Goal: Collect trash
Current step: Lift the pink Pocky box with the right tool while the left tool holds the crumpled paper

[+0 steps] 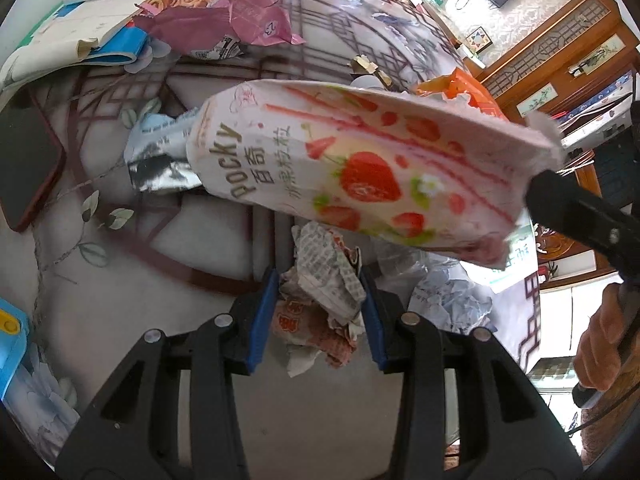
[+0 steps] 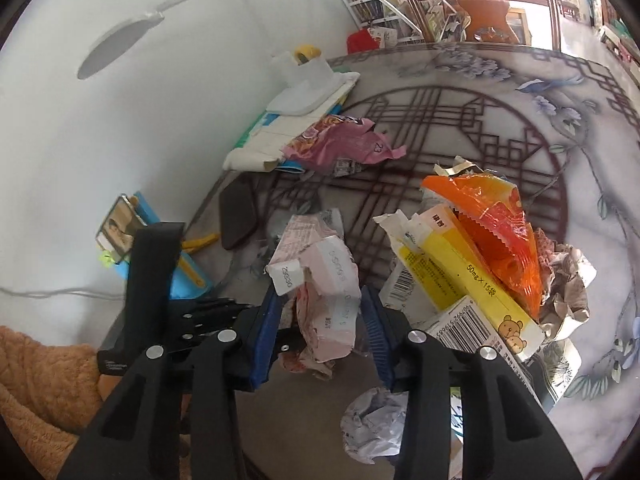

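In the left wrist view, a crumpled wrapper (image 1: 324,276) is held between the blue pads (image 1: 262,320) of the left gripper (image 1: 320,300). The jaws are closed on it. A torn pink Pocky box (image 1: 360,168) is seen in the air just above this wrapper. The box is held at its far right end by the black tip of the right gripper (image 1: 552,200). The word "Pocky" is read on the box, beside a picture of strawberries and some Chinese writing. Behind the box, a purple bag (image 1: 256,20) is marked "23". To the left of the box, a dark phone (image 1: 24,168) is lying on the patterned table (image 1: 120,280).

In the right wrist view, the same pink box (image 2: 324,300) is gripped between the blue pads of the right gripper (image 2: 324,328), so these jaws are closed on it too. A trash pile is seen just to the right of the box. In the pile, a yellow box (image 2: 468,264) is marked "50mg × 15" and shows small bears. An orange bag (image 2: 492,220) is lying on top of it. A white paper ball (image 2: 376,424) is seen below the pink box.

The step in hand seems to be moving both pieces to the pile. It is best done slowly, with both grips kept tight, so that nothing is dropped. The box is torn and soft, so it should not be pulled hard.
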{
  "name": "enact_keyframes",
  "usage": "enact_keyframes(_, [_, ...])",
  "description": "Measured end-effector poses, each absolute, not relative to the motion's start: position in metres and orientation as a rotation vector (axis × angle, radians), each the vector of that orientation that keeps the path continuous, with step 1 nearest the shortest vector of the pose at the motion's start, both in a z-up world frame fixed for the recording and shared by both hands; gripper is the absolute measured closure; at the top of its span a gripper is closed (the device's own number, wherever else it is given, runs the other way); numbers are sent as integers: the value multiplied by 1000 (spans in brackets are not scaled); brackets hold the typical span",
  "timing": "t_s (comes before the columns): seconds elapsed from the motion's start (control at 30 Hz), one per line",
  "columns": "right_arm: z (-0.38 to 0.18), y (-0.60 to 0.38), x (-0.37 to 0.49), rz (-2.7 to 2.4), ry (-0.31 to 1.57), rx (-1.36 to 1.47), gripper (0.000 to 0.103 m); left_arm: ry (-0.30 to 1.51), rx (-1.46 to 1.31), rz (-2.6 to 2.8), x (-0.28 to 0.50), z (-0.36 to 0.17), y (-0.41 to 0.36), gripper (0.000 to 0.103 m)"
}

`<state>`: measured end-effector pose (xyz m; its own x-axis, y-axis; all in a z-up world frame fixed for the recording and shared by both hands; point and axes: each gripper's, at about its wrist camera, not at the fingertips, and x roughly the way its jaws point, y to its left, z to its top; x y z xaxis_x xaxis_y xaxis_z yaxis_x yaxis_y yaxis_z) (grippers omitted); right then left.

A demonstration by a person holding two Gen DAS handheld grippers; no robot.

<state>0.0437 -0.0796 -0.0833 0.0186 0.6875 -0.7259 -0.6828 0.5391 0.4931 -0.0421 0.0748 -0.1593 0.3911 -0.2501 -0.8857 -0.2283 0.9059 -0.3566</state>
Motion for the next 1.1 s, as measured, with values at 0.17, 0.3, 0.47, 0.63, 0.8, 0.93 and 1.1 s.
enact_keyframes(0.17, [-85, -73, 48, 1042, 1138, -28, 57, 1171, -461, -12, -49, -153, 77, 64])
enact_keyframes(0.3, [-84, -65, 49, 1019, 1137, -100, 43, 1159, -467, -5, -58, -145, 82, 64])
enact_keyframes(0.47, [-53, -60, 46, 997, 1034, -219, 31, 1118, -457, 42, -72, -132, 92, 64])
enact_keyframes(0.63, [-54, -11, 38, 987, 998, -453, 29, 1074, -499, 146, -78, -130, 110, 64])
enact_keyframes(0.8, [-87, 24, 39, 989, 1083, -591, 29, 1084, -508, 190, -87, -134, 118, 64])
enact_keyframes(0.93, [-113, 29, 40, 953, 1147, -657, 29, 1098, -527, 205, -93, -140, 121, 64])
enact_keyframes(1.1, [-131, 27, 32, 923, 1158, -714, 51, 1105, -541, 211, -92, -144, 125, 64])
